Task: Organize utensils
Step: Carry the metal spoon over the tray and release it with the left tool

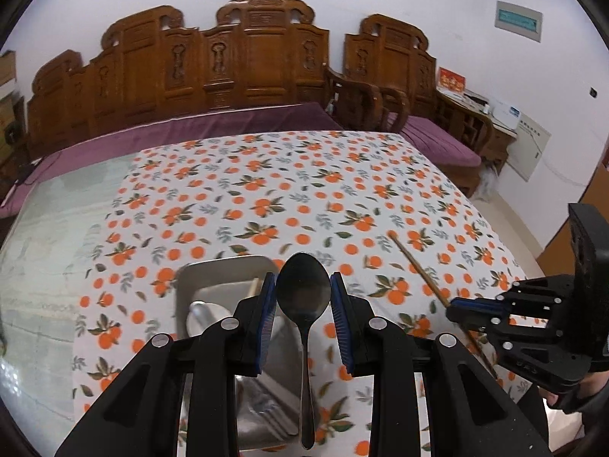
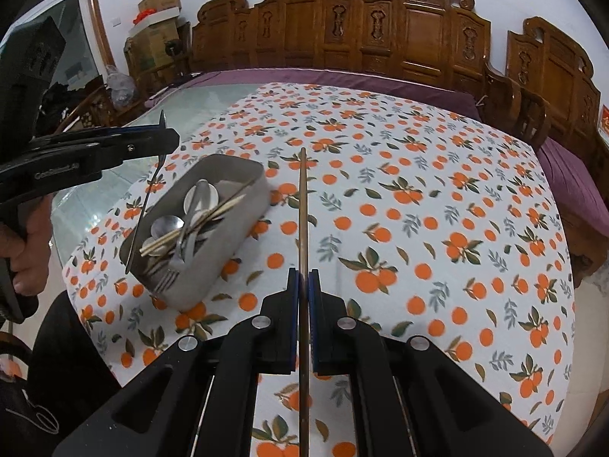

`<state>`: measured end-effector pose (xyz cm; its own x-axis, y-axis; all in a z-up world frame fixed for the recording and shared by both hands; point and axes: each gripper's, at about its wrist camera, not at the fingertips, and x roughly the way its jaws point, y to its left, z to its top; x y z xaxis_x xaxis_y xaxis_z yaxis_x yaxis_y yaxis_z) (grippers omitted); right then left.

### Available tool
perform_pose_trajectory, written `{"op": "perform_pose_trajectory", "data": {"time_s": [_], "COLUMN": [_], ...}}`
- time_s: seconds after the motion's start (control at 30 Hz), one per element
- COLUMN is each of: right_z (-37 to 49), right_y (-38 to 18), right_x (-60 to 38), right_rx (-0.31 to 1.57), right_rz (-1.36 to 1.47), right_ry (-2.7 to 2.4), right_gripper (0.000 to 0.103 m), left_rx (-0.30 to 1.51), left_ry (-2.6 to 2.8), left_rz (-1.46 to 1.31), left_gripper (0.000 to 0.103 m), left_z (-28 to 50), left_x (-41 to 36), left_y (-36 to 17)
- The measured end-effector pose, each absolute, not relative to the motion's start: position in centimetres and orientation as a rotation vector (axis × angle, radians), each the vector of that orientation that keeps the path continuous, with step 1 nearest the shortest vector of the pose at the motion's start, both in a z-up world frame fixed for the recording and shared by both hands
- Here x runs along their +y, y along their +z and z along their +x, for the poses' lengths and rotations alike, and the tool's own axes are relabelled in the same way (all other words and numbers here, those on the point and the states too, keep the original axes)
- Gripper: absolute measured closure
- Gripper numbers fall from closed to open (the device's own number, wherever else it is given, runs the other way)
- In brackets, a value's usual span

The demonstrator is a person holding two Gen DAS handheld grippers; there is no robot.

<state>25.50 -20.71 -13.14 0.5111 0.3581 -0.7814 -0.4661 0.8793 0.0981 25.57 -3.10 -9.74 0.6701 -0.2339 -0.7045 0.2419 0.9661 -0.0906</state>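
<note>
Both grippers are loaded and held above the worktop point(image 2: 418, 175), which is covered by an orange-print cloth. Left gripper point(image 1: 303, 289): jaws partly apart with a metal spoon point(image 1: 304, 304) between them, bowl pointing away, handle running back toward the camera; in the right wrist view the spoon hangs from that gripper edge-on, its handle end just over the near rim of the grey metal tray point(image 2: 243, 221). Exactly where the pads bite the spoon cannot be told; the hold looks to be across the bowl's edges, a curved, smooth surface. Right gripper point(image 2: 303, 285): jaws together, clamped on a single brown chopstick point(image 2: 303, 205) that sticks well out ahead of the tips. The tray already holds spoons, a fork point(image 2: 171, 274) and pale chopsticks, loosely crossed. Risks as I judge them: the spoon could pivot or slip out of a rim-only hold if tilted, dropping onto the cloth or clattering into the pile; its long handle could catch the tray wall and drag the tray. The chopstick, held near one end, could swing in the pads or strike the other gripper, since the two are working near each other. Dropping either into the tangle leaves the contents unsorted.
</note>
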Motion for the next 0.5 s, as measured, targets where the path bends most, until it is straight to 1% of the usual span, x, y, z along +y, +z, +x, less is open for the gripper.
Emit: {"op": "perform_pose_trajectory", "data": {"time_s": [0.23, 0.5], "right_z": [25.7, 26.1], "right_y": [-12.6, -12.8], "right_x": [-19.3, -18.2], "right_rx": [0.903, 0.912], "right_rz": [-0.137, -0.143], "right_ry": [0.507, 0.517], "right_gripper": [0.097, 0.097], "left_rx": [0.814, 0.866], "left_ry": [-0.238, -0.205], "left_rz": [-0.029, -0.057], "left_gripper": [0.077, 0.077], "left_z": [26.8, 28.4], "left_x": [-0.2, 1.8], "left_y": [-10.9, -13.5]}}
